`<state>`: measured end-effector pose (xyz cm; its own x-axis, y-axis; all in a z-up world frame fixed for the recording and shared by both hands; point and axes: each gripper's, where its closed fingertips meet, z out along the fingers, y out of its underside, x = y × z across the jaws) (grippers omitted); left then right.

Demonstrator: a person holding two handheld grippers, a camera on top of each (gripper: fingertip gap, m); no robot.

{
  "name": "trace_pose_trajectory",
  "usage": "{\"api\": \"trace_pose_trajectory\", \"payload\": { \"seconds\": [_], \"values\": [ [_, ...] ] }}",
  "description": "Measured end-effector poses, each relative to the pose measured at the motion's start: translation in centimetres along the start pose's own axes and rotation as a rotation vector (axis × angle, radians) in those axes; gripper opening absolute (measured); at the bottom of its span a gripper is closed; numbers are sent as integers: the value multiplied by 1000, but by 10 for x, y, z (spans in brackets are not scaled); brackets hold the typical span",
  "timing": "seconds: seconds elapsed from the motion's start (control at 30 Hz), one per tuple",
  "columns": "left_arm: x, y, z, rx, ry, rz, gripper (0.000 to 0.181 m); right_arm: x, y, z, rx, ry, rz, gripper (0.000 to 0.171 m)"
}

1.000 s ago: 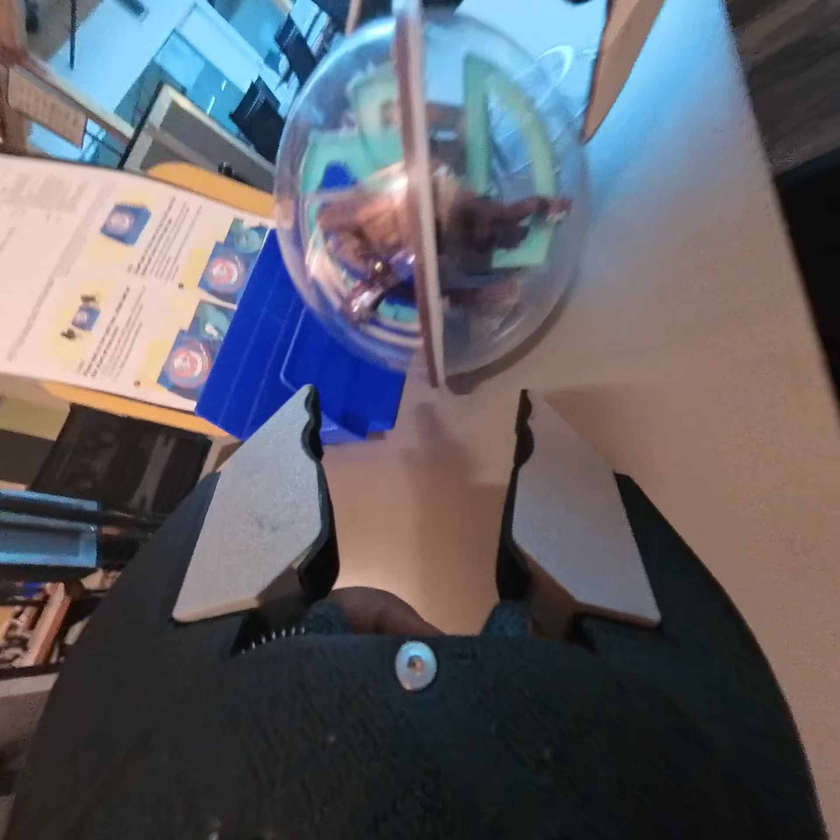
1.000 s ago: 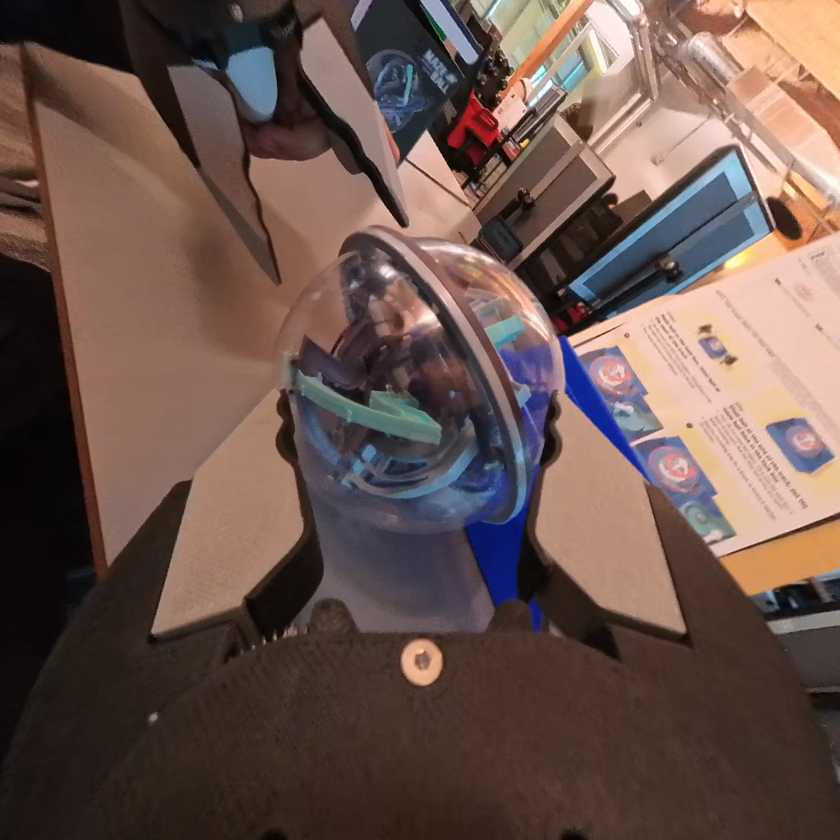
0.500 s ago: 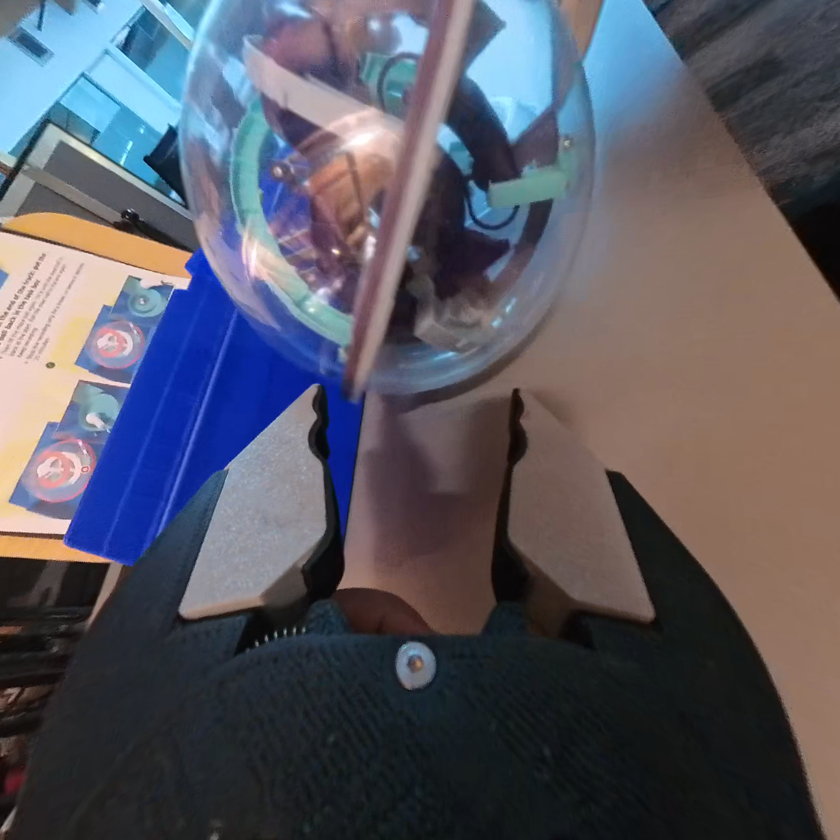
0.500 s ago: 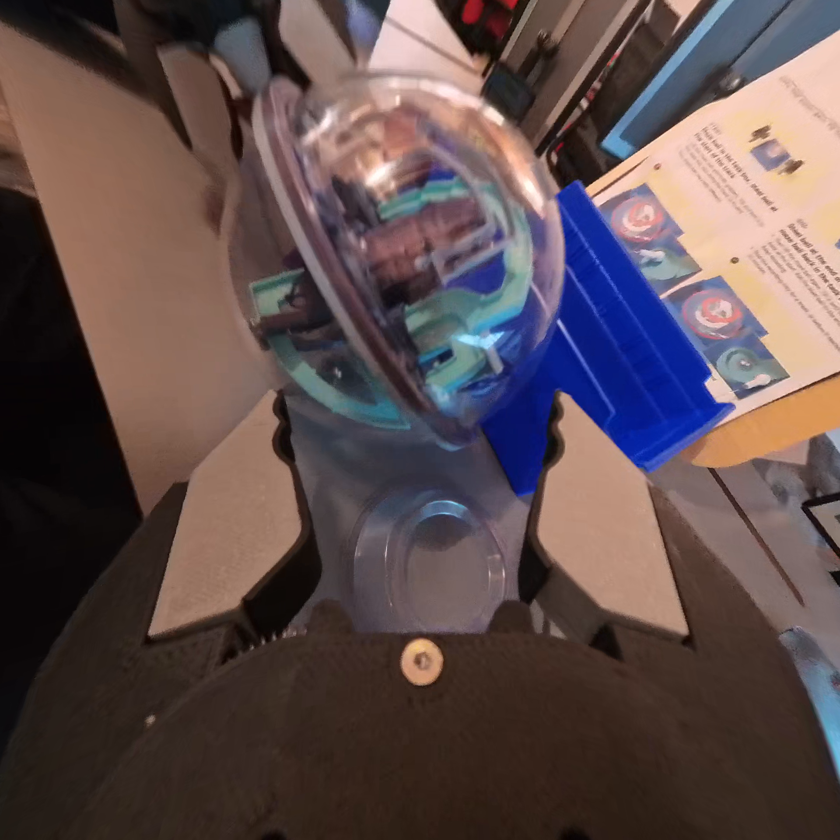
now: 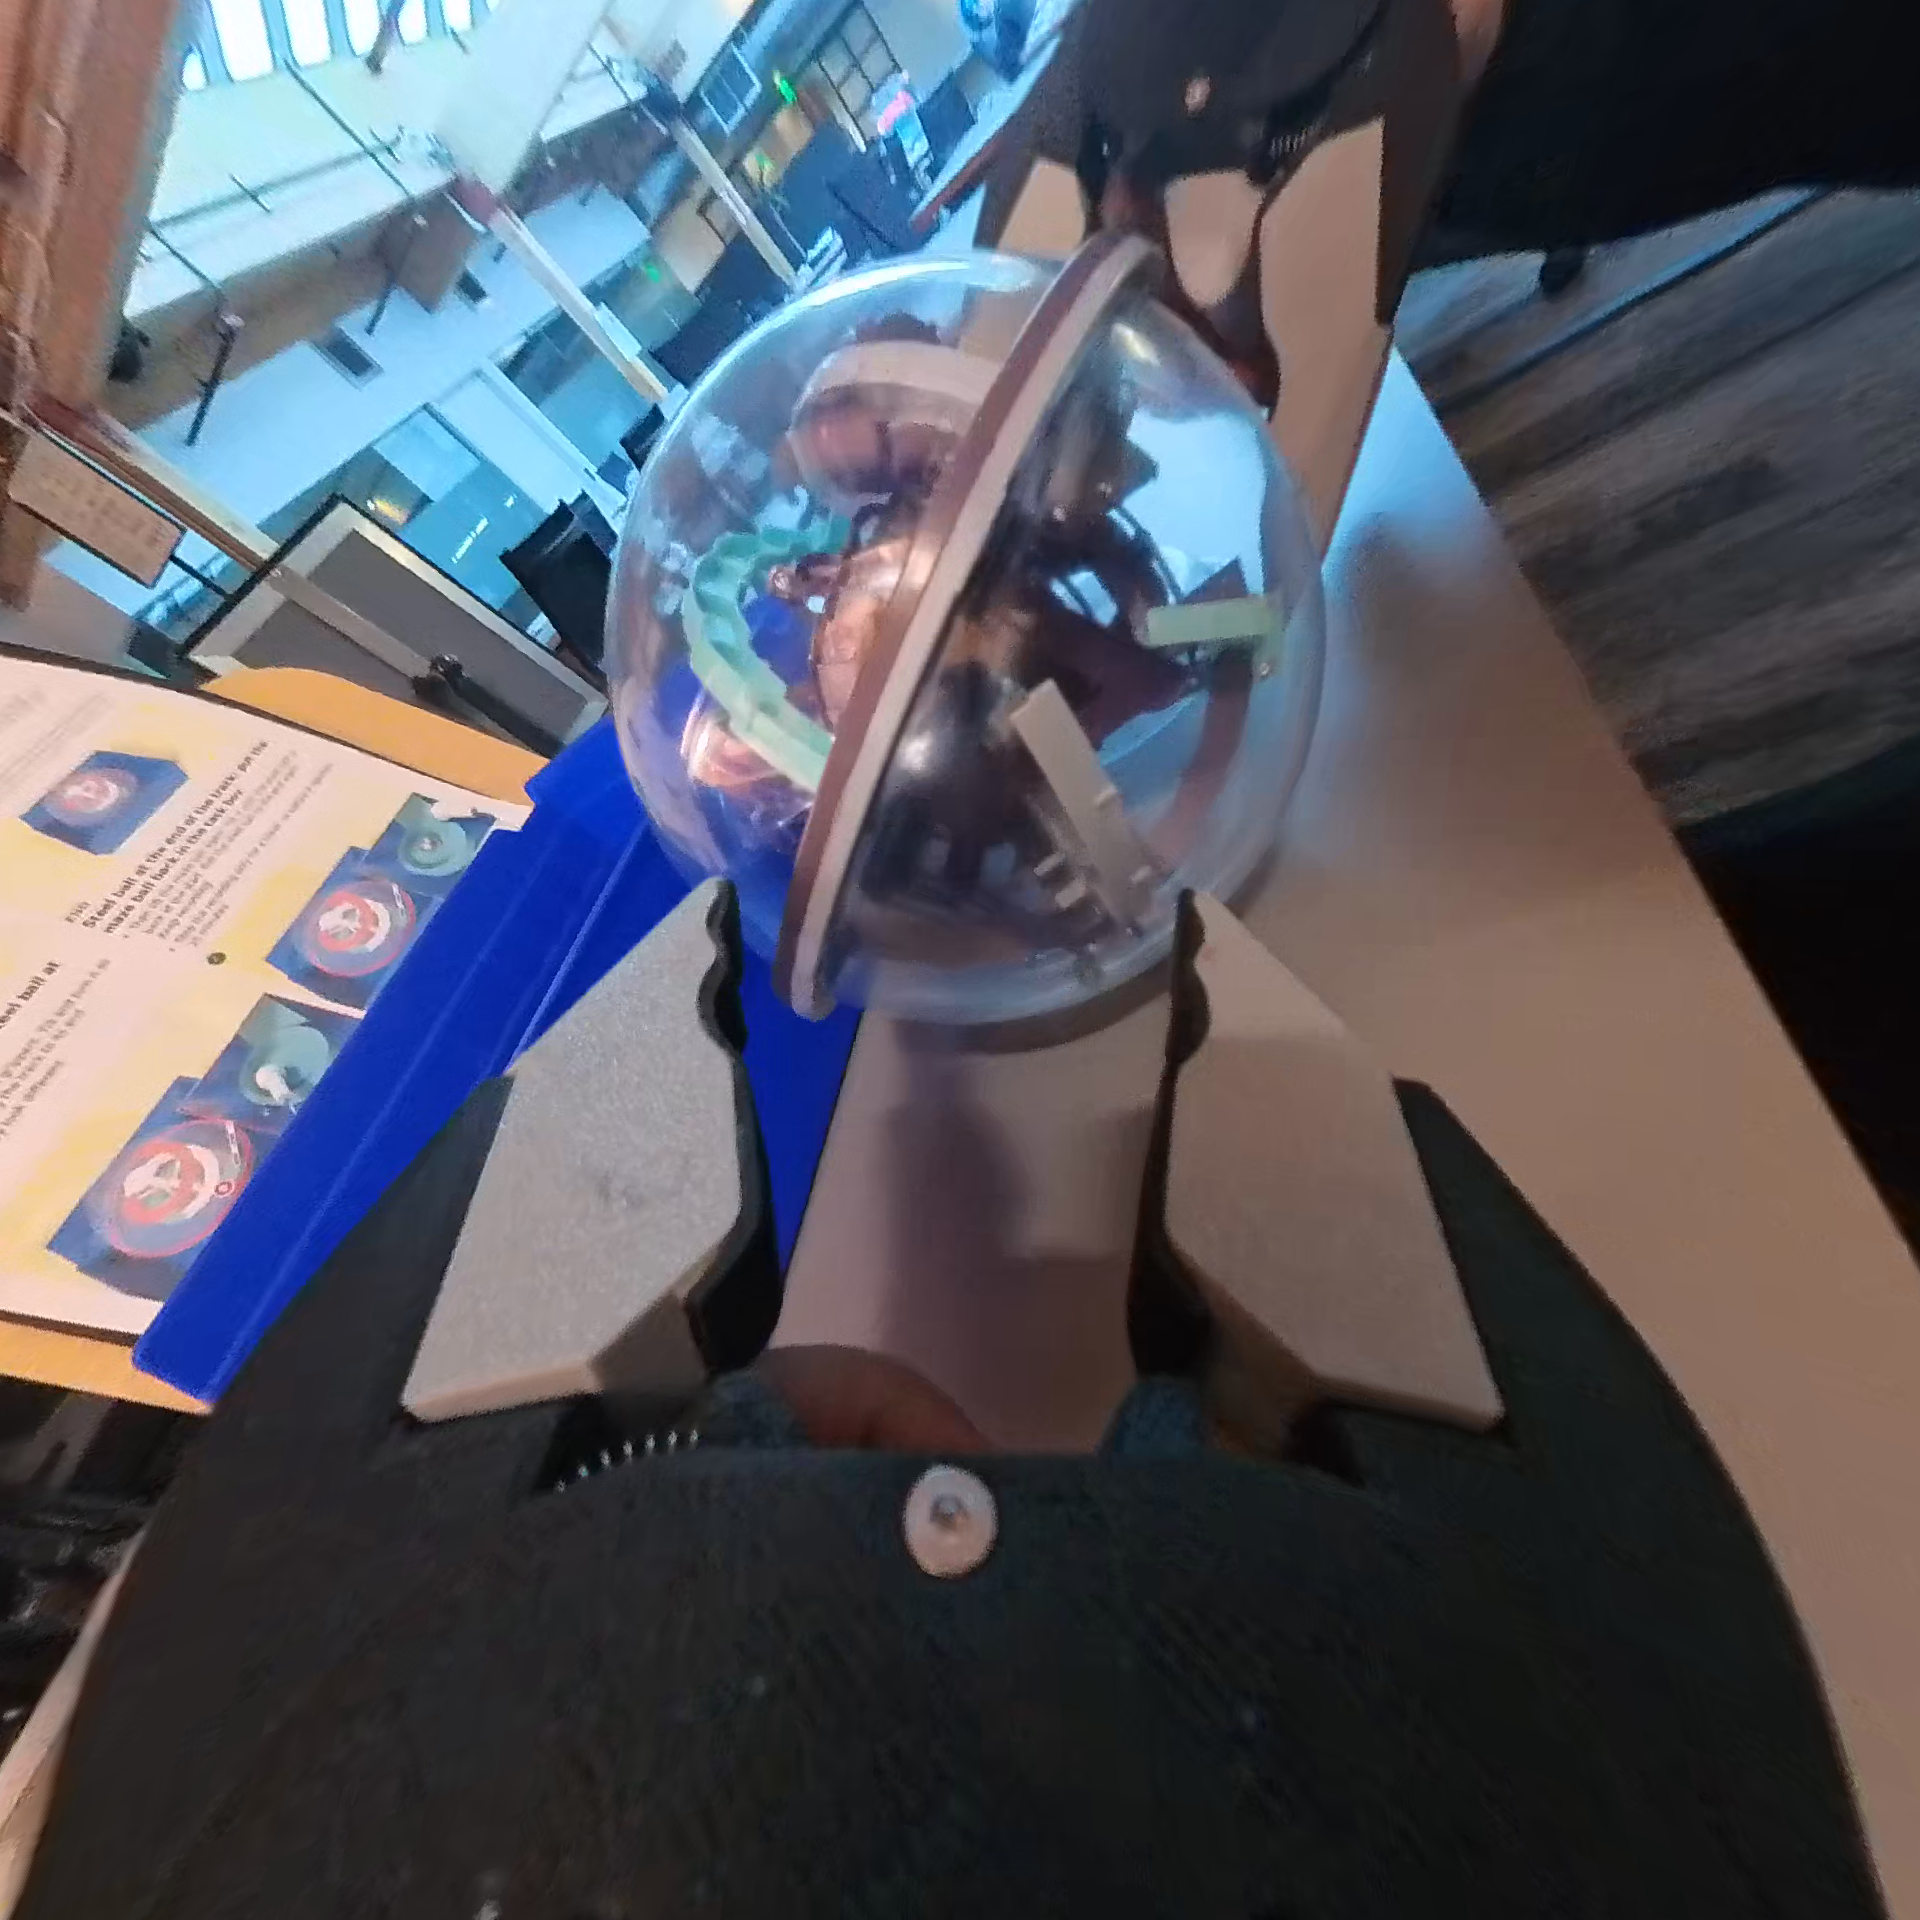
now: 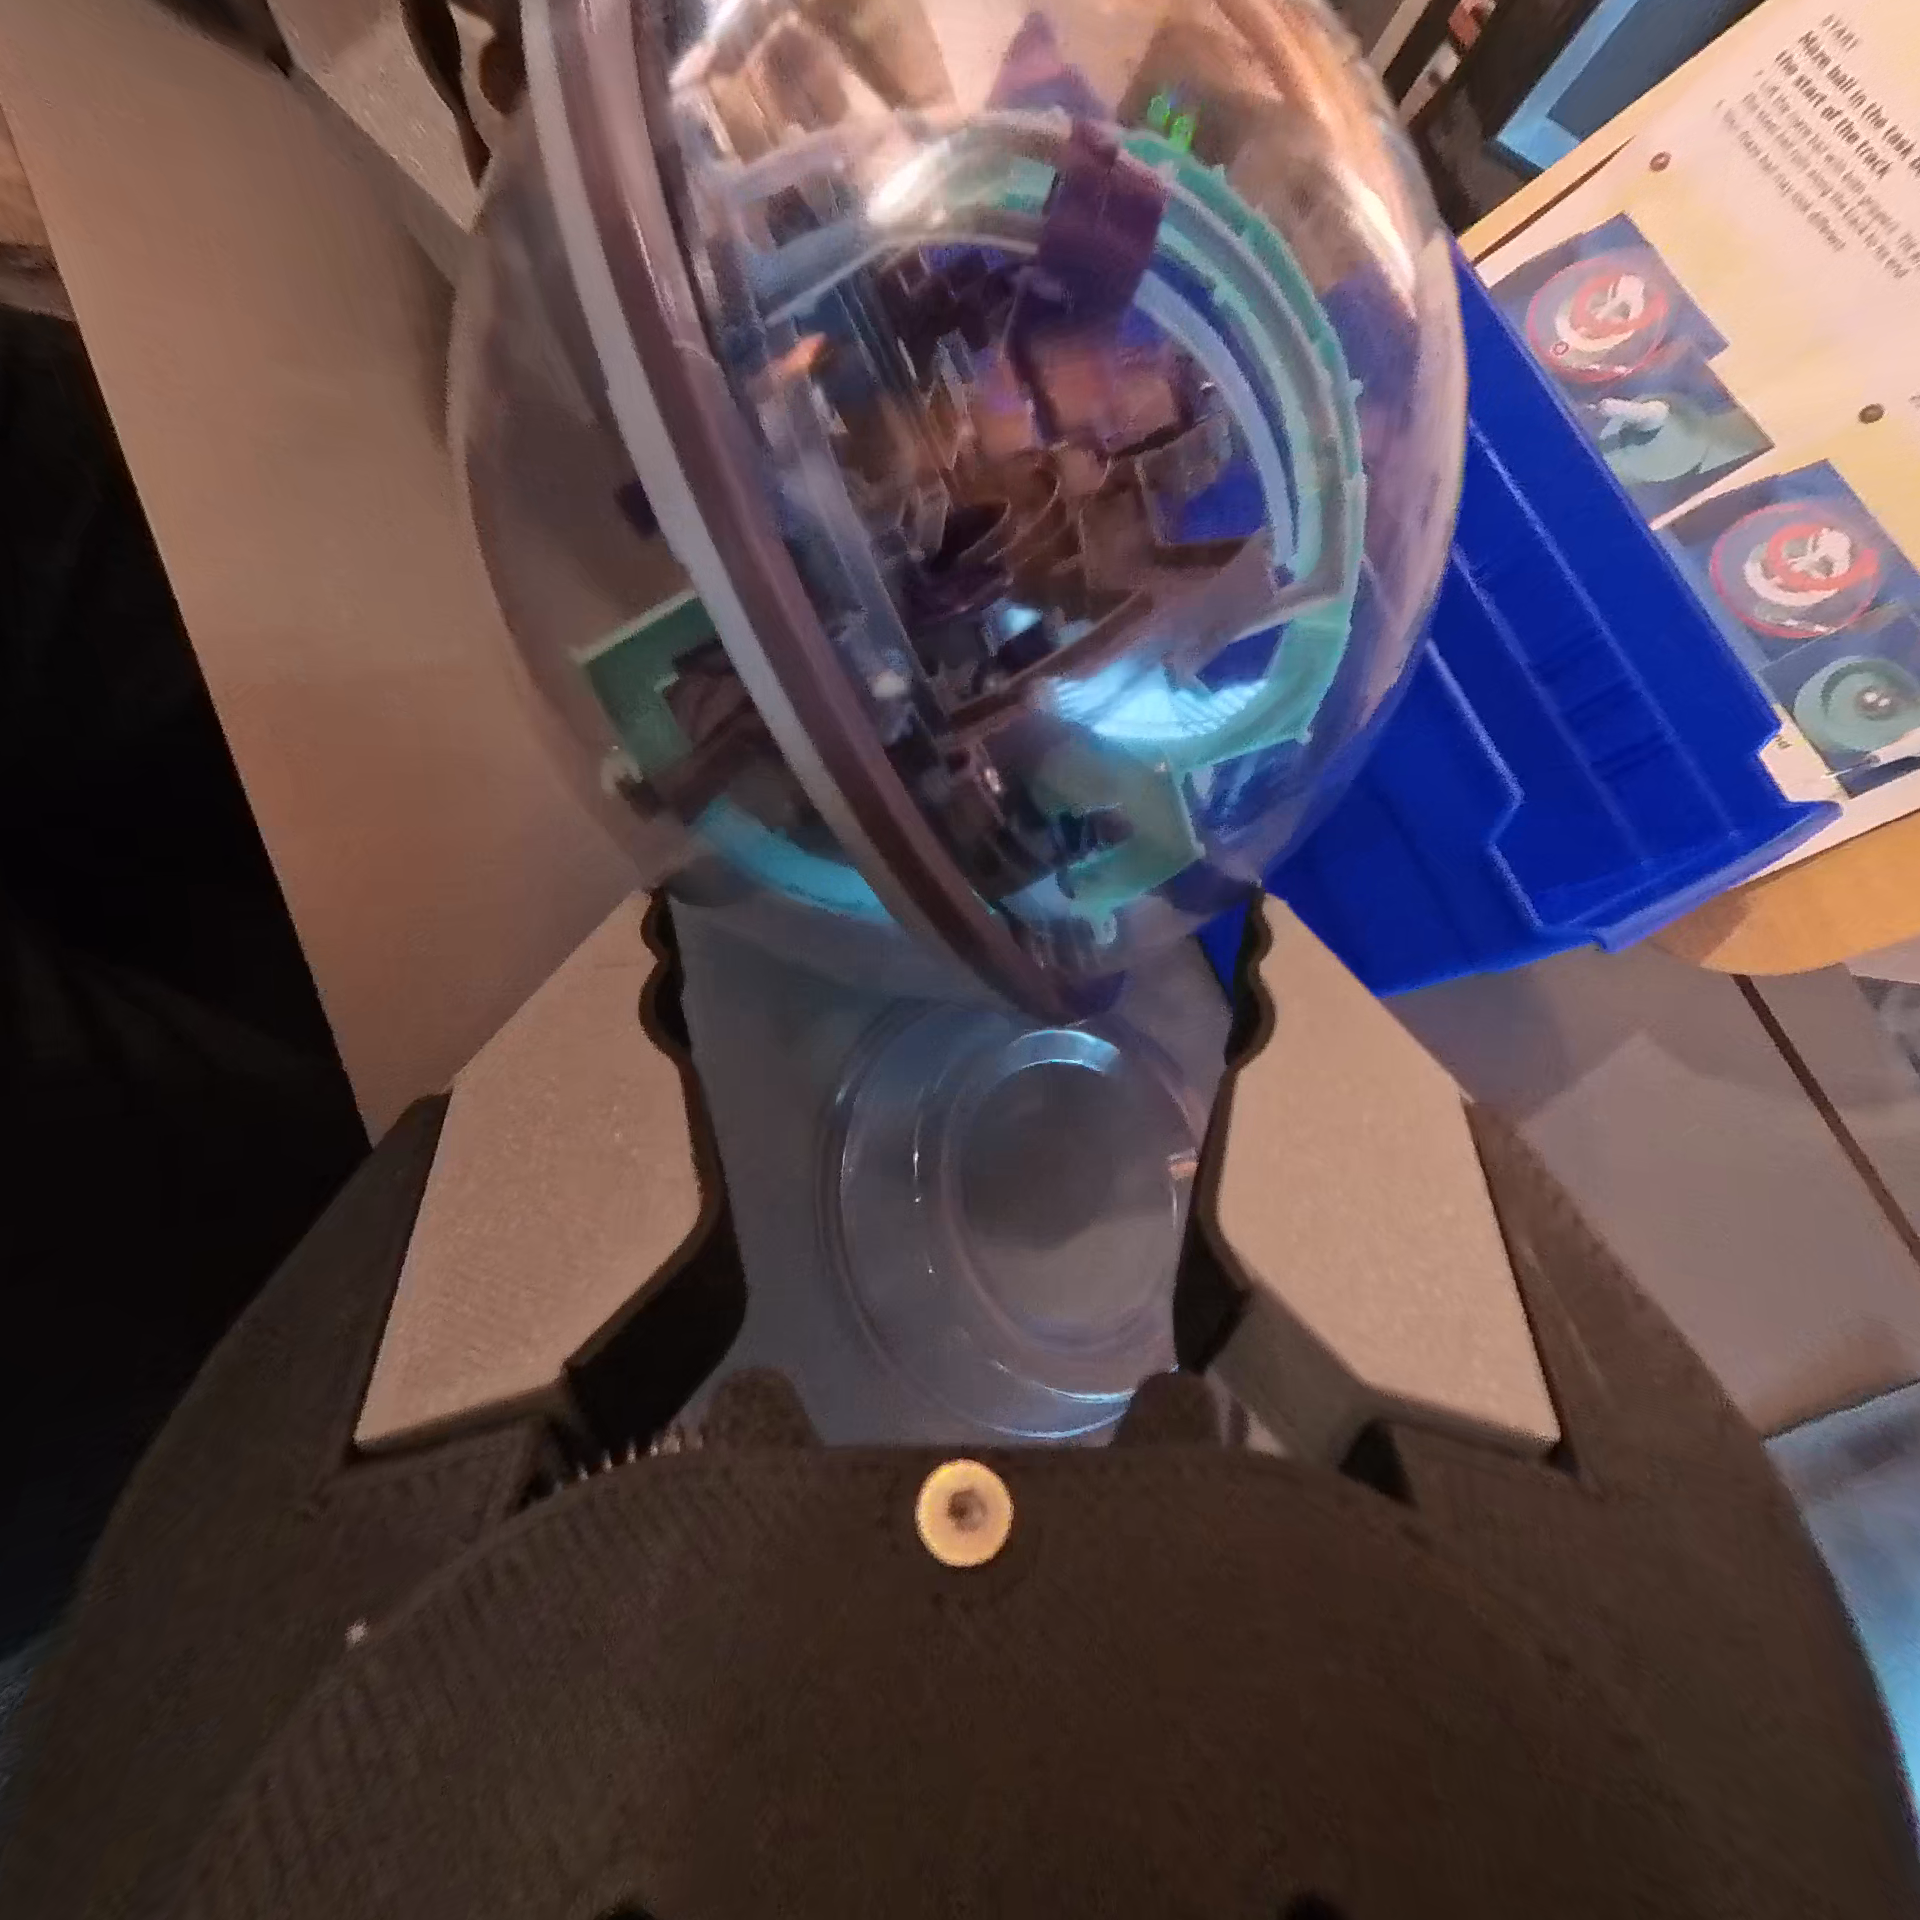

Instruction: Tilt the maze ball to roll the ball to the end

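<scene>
Since a second ago you've rolled the maze ball (image 6: pixel 966 488) so its seam slants, lifted above the tabletop (image 5: pixel 1558 1039) and clear stand (image 6: pixel 1013 1216). Right claw (image 6: pixel 951 925) and left claw (image 5: pixel 956 914) each pinch it. Small ball: not visible.

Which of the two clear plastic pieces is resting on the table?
The shallow clear dish, lying flat on the table between the fingers of the right gripper. The maze ball is up off the surface above it, seam tilted.
</scene>
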<state>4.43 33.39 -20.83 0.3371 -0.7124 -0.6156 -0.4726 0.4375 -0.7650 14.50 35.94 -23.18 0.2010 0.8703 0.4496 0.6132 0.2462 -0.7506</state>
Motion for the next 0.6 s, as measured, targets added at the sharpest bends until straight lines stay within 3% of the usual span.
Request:
{"api": "trace_pose_trajectory", "payload": {
  "seconds": [0.27, 0.6],
  "values": [
    [1, 1, -6, 21, 31, -78, 80, -1, -1, 0, 23, 4, -55, 94],
    [1, 4, -10, 27, 12, -34, 78, -1, -3, 2, 14, 24, -99, 94]
  ]
}}
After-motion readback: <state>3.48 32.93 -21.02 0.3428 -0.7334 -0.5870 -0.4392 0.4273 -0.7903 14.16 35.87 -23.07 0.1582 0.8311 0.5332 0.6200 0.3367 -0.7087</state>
